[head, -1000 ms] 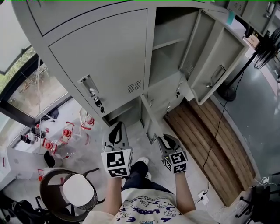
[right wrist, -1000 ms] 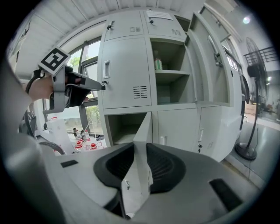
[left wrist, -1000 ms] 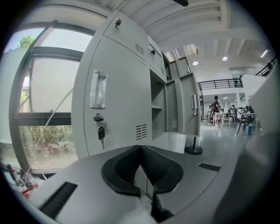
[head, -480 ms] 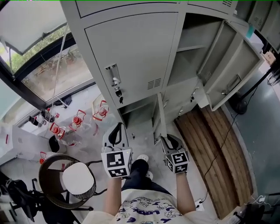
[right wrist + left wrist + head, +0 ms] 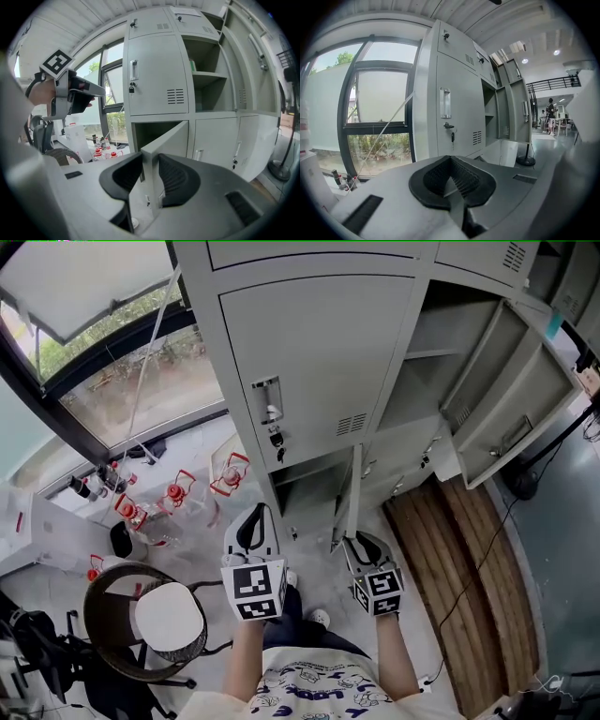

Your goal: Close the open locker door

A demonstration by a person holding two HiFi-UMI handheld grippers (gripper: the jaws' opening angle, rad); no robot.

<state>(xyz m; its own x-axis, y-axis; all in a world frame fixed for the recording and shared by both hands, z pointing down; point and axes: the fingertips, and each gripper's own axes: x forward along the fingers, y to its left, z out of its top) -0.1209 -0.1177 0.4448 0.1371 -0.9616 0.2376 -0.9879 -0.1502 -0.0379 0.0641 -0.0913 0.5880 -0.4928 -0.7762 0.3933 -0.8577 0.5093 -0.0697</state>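
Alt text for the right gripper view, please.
The right tool, jaws apart and just opening wider, has the edge of the half-open lower locker door lined up between them. Behind stands the grey locker bank, with an open shelved compartment at upper right and the left tool at left.

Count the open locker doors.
3. A low door ajar at centre; up right, a vented door and a handled door swung wide. More may be hidden beyond.

Bright daylight from window (image 5: pixel 112 381) — fisheye edges dark, focus sharp.
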